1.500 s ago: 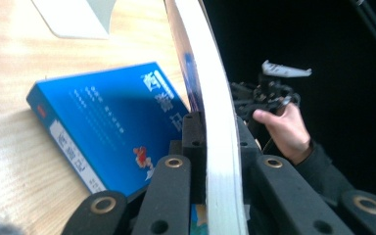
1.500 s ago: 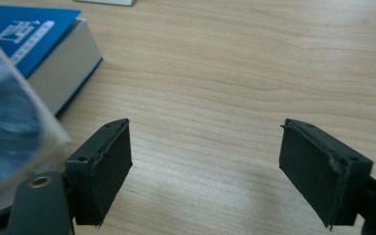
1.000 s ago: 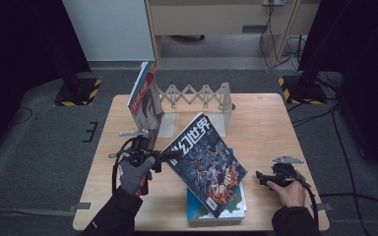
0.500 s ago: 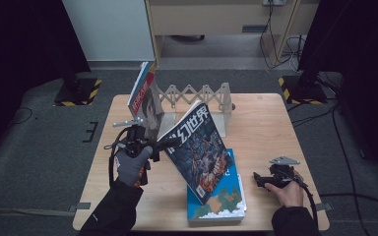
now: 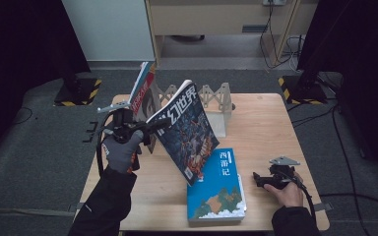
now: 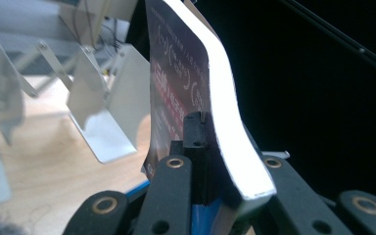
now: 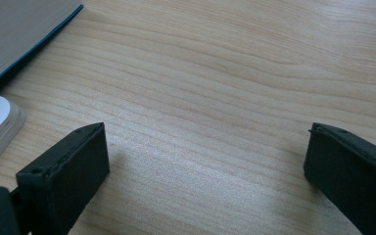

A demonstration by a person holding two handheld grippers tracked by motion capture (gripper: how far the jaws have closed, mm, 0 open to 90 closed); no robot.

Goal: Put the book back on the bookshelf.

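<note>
The dark-covered magazine with white characters and a colourful illustrated front [image 5: 187, 130] hangs tilted above the middle of the light wooden table [image 5: 275, 128], pinched at its upper left corner by the left gripper [image 5: 152, 127], whose jaws are clamped on the edge; the left gripper view has the white page block [image 6: 225, 112] bowing away from the jaws. Its lower corner hangs over a teal paperback with a landscape cover [image 5: 216, 189] lying flat at about 5 o'clock from it. At 11 o'clock stands a white metal expanding book rack [image 5: 216, 105], with a red-and-white magazine [image 5: 142, 96] already leaning upright in its left end. At 4 o'clock, well apart, the right gripper [image 5: 257, 180] rests low on the table with its jaws spread and nothing between them, having just been opening. The likely risk: a one-corner grip lets the floppy magazine sag and twist, so it may slip free or catch a divider on entering the rack.
</note>
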